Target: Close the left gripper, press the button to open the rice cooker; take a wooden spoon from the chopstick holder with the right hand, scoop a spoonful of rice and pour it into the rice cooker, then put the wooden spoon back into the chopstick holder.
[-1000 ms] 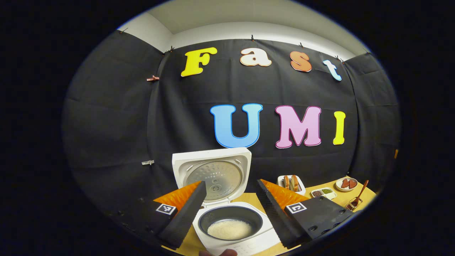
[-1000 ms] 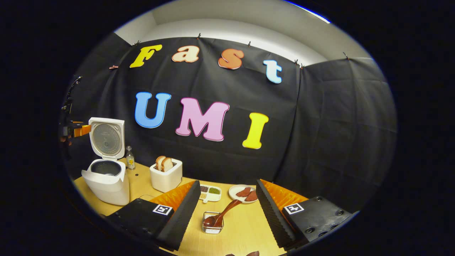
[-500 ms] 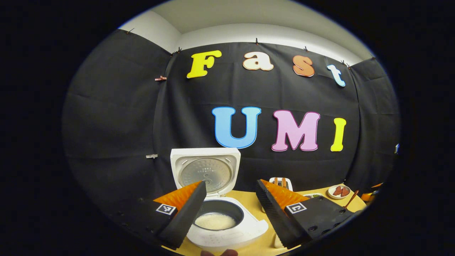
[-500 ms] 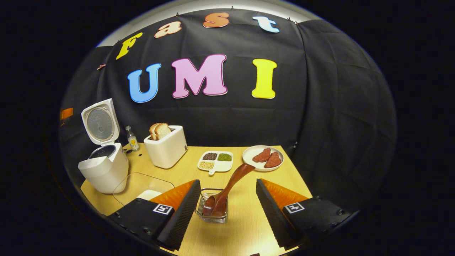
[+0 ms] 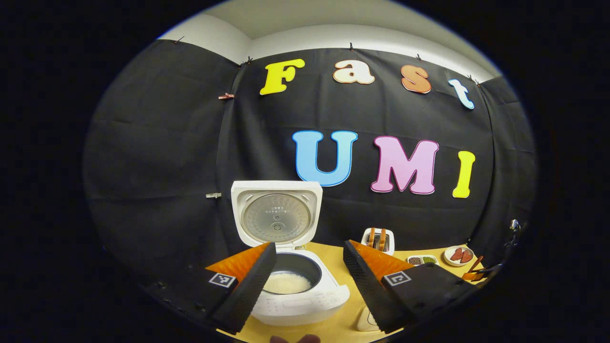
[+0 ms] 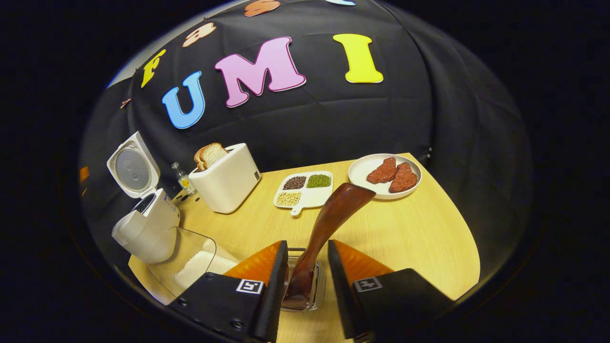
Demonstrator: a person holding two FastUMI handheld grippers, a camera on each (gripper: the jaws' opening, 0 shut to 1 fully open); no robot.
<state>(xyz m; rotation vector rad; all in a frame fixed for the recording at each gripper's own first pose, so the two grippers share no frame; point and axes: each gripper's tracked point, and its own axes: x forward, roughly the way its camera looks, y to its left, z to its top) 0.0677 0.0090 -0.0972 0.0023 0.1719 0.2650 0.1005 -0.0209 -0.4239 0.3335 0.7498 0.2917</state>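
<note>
The white rice cooker (image 5: pixel 298 301) stands with its lid (image 5: pixel 276 214) up and white rice (image 5: pixel 286 284) in the pot. My left gripper (image 5: pixel 309 245) hovers open in front of it, holding nothing. In the right gripper view the cooker (image 6: pixel 147 228) is at the far left. The wooden spoon (image 6: pixel 333 214) leans out of the small chopstick holder (image 6: pixel 318 287) near the table's front. My right gripper (image 6: pixel 307 243) straddles the spoon's lower handle, its fingers narrowed on either side with a slight gap showing. A clear container of rice (image 6: pixel 195 267) lies beside the cooker.
A white toaster (image 6: pixel 226 181) with bread stands behind the rice container, with a small bottle (image 6: pixel 181 177) to its left. A divided dish of beans (image 6: pixel 305 188) and a plate of meat slices (image 6: pixel 385 174) sit at the back. The table's rounded edge (image 6: pixel 469 257) curves at right.
My right gripper has dropped down and forward over the holder, and its fingers have narrowed around the spoon handle. The left gripper has shifted slightly, staying open before the cooker.
</note>
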